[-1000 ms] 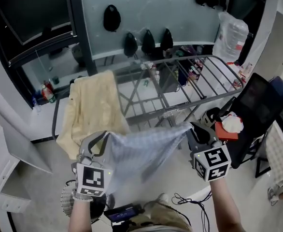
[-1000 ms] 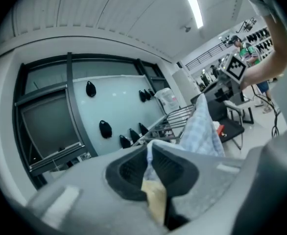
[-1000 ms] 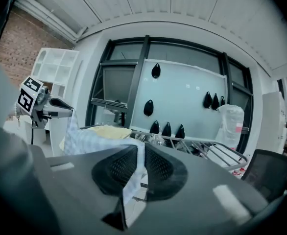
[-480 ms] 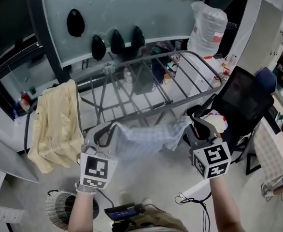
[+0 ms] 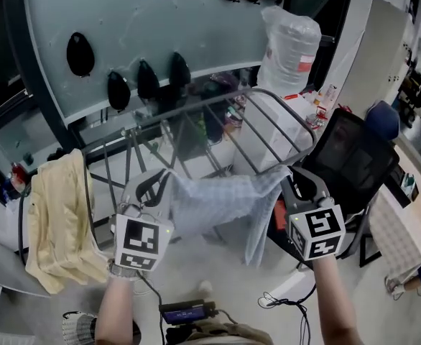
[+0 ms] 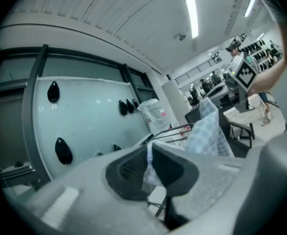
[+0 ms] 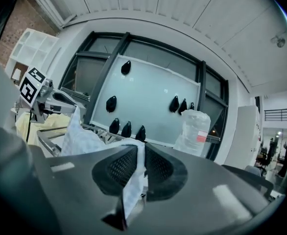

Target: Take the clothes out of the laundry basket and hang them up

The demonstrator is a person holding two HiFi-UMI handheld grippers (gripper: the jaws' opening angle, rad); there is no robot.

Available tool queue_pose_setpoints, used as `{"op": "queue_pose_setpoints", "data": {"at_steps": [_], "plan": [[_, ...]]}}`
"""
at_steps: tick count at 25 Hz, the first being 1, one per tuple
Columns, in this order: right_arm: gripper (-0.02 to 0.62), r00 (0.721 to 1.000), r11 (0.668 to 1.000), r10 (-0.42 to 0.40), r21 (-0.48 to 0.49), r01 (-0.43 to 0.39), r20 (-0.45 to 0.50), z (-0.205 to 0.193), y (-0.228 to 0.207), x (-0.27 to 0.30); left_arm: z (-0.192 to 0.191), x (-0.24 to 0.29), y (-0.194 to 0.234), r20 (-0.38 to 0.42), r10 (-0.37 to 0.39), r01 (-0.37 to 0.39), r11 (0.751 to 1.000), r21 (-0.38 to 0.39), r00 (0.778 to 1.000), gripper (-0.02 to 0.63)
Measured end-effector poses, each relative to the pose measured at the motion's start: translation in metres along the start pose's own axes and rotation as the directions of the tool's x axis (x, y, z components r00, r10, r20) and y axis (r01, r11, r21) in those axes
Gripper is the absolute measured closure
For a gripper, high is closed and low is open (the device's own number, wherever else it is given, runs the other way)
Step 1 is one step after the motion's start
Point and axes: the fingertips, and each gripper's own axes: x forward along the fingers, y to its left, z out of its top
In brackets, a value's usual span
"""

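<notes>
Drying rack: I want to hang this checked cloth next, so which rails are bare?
Bare: the drying rack rails from the yellow garment across to the black chair. Crowded: the left end, where the yellow garment is draped.

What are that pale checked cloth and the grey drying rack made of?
The pale blue checked cloth: thin matte woven fabric, perhaps cotton; it sags and folds softly. The grey drying rack: likely painted metal; thin, rigid, smooth rods.

A dark-framed frosted glass wall [image 5: 196, 20] rises beyond a black office chair [image 5: 350, 160] on a pale floor [image 5: 225, 268].
</notes>
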Motion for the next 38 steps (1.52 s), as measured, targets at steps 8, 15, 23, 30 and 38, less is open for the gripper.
{"op": "queue_pose_setpoints", "data": {"at_steps": [8, 15, 23, 30, 38], "plan": [[0.557, 1.0, 0.998, -0.026, -0.057, 0.027, 0.016, 0.026, -0.049, 0.079, 0.014, 0.076, 0.06, 0.022, 0.057, -0.057, 0.998, 0.026, 0.998, 0.584], [0.557, 1.0, 0.996, 0.027, -0.089, -0.028, -0.013, 0.026, -0.067, 0.162, -0.011, 0.119, 0.1, -0.043, 0.098, -0.099, 0.995, -0.012, 0.994, 0.584], [0.557, 0.99, 0.982, 0.137, -0.127, -0.141, -0.037, 0.01, -0.074, 0.267, -0.059, 0.172, 0.143, -0.147, 0.194, -0.204, 0.977, -0.056, 0.97, 0.584], [0.557, 0.967, 0.957, 0.244, -0.145, -0.252, -0.065, -0.006, -0.089, 0.357, -0.083, 0.227, 0.179, -0.231, 0.271, -0.288, 0.957, -0.04, 0.934, 0.584], [0.557, 0.936, 0.925, 0.338, -0.151, -0.349, -0.097, -0.022, -0.095, 0.46, -0.119, 0.291, 0.223, -0.3, 0.332, -0.37, 0.926, -0.079, 0.894, 0.584]]}}
